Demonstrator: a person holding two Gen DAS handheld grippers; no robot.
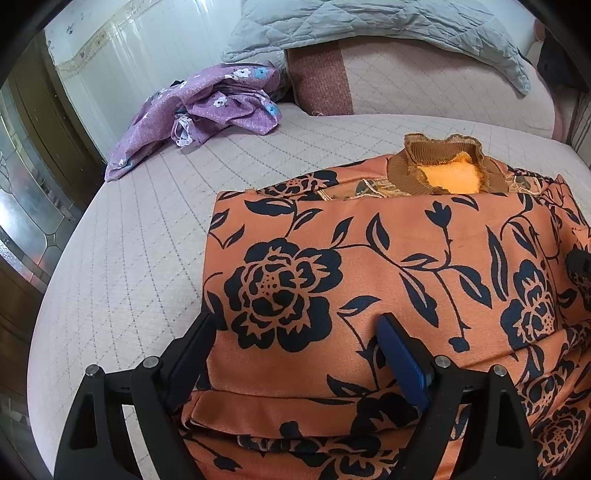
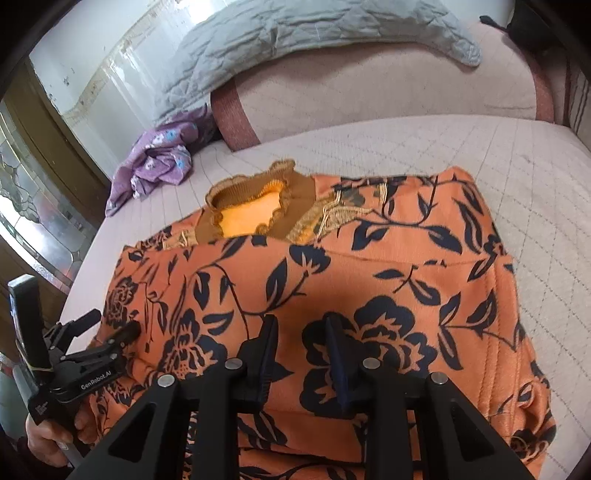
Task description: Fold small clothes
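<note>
Orange floral garment (image 1: pixel 369 258): folded, flat on quilted bed (image 1: pixel 147 240), brown collar away from tongs.
Left tongs (image 1: pixel 295 332): spread wide over garment's near edge, gripping nothing.
Right tongs (image 2: pixel 301 332): narrowly parted, over the cloth; grip unclear.
Purple floral cloth (image 1: pixel 207 110): crumpled, well apart.
Grey quilt (image 1: pixel 369 26): atop pink bolster (image 1: pixel 424 85).
</note>
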